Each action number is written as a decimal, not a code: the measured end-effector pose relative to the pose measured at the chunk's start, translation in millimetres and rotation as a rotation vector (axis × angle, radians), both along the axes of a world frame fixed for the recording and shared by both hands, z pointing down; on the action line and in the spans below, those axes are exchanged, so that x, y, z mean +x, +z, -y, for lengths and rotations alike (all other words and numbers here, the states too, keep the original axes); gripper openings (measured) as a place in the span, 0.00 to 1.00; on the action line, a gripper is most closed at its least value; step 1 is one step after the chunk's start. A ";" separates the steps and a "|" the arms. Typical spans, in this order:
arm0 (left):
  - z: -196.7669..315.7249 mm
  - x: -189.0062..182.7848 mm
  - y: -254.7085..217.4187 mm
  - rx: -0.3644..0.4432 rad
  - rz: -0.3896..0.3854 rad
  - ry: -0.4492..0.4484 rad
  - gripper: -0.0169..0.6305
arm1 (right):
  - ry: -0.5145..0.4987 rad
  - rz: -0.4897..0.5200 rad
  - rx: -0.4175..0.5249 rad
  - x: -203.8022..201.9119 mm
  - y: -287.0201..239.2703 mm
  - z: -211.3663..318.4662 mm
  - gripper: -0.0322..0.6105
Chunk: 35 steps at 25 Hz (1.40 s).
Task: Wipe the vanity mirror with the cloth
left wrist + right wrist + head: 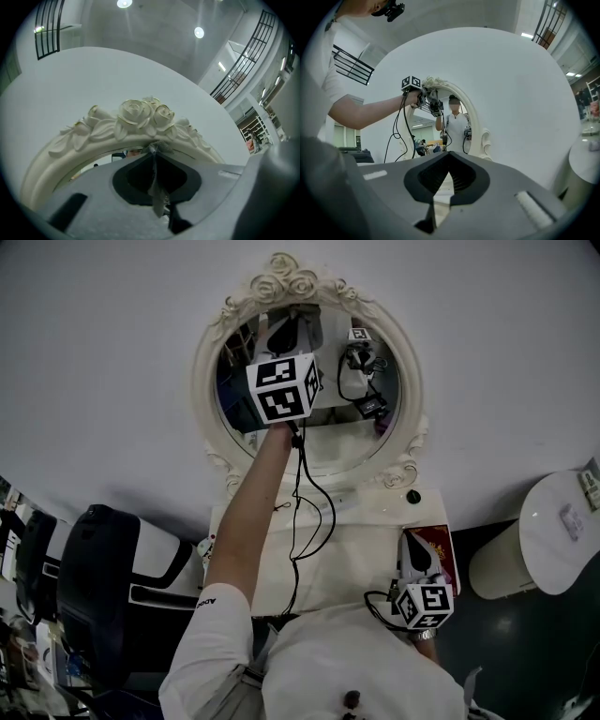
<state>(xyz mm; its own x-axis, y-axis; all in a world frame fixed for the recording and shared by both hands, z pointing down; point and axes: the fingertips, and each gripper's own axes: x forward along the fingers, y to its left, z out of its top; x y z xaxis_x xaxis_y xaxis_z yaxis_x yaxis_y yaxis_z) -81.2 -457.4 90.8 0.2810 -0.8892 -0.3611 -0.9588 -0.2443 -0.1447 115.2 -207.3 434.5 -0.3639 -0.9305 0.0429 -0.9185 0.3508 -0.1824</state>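
If read from the body outward, starts with the right gripper point(449, 157), low by the waist over the dresser top point(347, 549), jaws pressed together on nothing. Farther up, along the outstretched arm point(258, 512), shows the left gripper point(153, 152) clamped on a thin fold of grey cloth point(157, 187), tip at the upper edge of the mirror point(208, 381), just under the rose carving point(140, 117). Risks snagging cloth on those petals, or scraping bare jaw tips on glass, with so little fabric out front. Could also rock the mirror if pushed hard so high.
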 end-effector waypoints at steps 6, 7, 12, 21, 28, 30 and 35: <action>-2.5 -70.5 1.6 -0.017 -0.040 -0.099 0.06 | -0.079 -0.018 0.001 -31.3 -0.6 2.2 0.06; -2.9 -80.2 3.1 -0.022 -0.040 -0.115 0.06 | -0.090 -0.021 0.001 -35.3 -1.2 2.6 0.06; -4.3 -109.5 16.2 -0.045 -0.025 -0.166 0.06 | -0.127 -0.027 -0.012 -49.9 2.4 2.3 0.06; -11.3 -124.4 30.4 -0.045 -0.015 -0.223 0.06 | -0.141 -0.029 -0.024 -51.0 7.3 2.5 0.06; -28.6 -59.0 39.5 0.000 0.043 -0.110 0.06 | -0.129 -0.038 -0.018 -40.7 9.2 1.7 0.06; -30.0 -31.4 43.9 -0.002 0.042 -0.053 0.06 | -0.110 -0.040 -0.019 -32.3 9.9 0.6 0.06; -24.9 39.7 54.4 -0.013 0.041 0.069 0.06 | -0.037 -0.041 -0.022 -3.1 10.0 -3.6 0.06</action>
<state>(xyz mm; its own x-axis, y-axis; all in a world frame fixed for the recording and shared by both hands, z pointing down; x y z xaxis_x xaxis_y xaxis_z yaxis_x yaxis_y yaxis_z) -41.5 -432.5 145.2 0.3560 -0.8719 -0.3362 -0.9330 -0.3115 -0.1800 112.1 -203.6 444.5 -0.3959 -0.9149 0.0784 -0.9116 0.3814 -0.1532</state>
